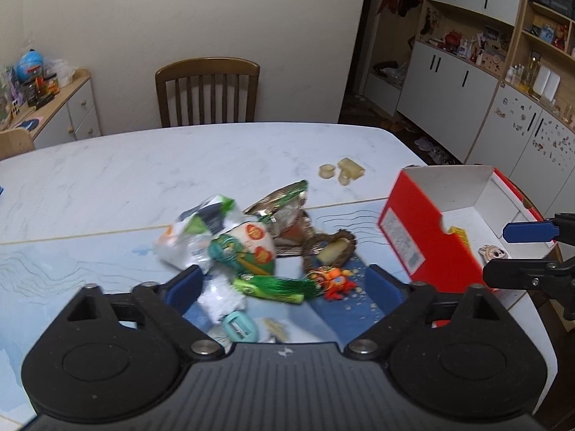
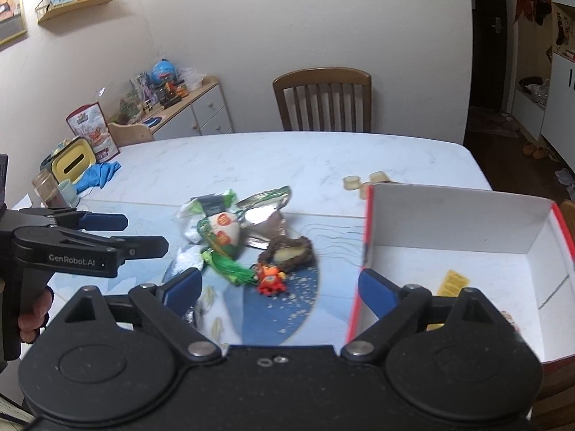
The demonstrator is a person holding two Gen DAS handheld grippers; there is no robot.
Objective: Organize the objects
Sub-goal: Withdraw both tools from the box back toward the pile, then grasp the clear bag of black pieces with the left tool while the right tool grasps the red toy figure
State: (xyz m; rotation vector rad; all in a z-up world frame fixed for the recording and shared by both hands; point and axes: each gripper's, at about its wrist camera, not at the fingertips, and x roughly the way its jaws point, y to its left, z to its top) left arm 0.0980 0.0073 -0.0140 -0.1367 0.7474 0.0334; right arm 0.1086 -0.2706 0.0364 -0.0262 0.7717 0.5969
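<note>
A heap of small things lies on the table: crumpled snack wrappers, a green tassel, an orange toy figure and a brown woven ring. The heap also shows in the right wrist view, with the orange toy at its near edge. My left gripper is open and empty just above the heap. My right gripper is open and empty, over the left wall of the red shoebox. The box holds a yellow card and a small figure.
Pale yellow blocks lie on the white marble table beyond the heap. A wooden chair stands at the far side. A tissue box, a jar and a blue cloth sit at the table's left end.
</note>
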